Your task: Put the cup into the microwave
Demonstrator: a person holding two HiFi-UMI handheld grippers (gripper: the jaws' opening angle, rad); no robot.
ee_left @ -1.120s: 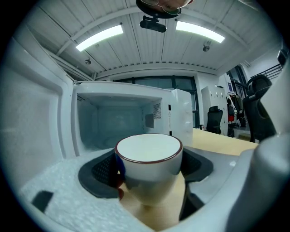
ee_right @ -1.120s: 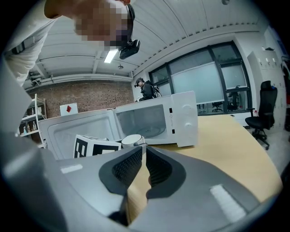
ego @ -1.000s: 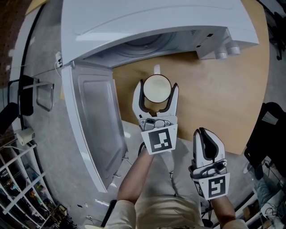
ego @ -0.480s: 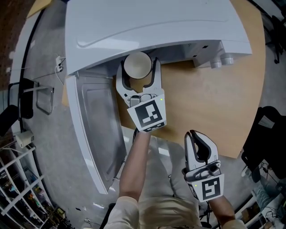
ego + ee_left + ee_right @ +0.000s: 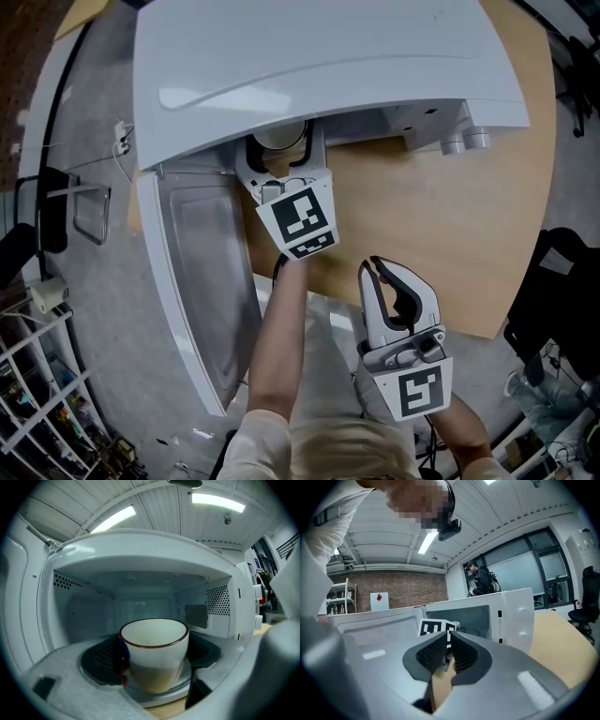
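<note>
A cream cup point(image 5: 154, 651) with a dark red rim sits between the jaws of my left gripper point(image 5: 281, 157), which is shut on it. The gripper reaches into the open white microwave point(image 5: 319, 66), and the cup hangs just over the turntable point(image 5: 208, 652) inside the cavity. In the head view only a sliver of the cup point(image 5: 279, 138) shows under the microwave's top edge. The microwave door point(image 5: 202, 281) swings open to the left. My right gripper point(image 5: 378, 272) is shut and holds nothing, nearer the table's front edge; its fingertips point(image 5: 454, 654) touch.
The microwave stands on a wooden table point(image 5: 441, 216), with its control knobs point(image 5: 464, 142) on the right of its front. A dark chair point(image 5: 562, 281) is off the table's right side. A wire shelf rack point(image 5: 37, 394) stands low on the left.
My left gripper has carried the cup away from me, from above the table into the microwave's opening. My right gripper has shifted a little forward and leftward, still shut.
</note>
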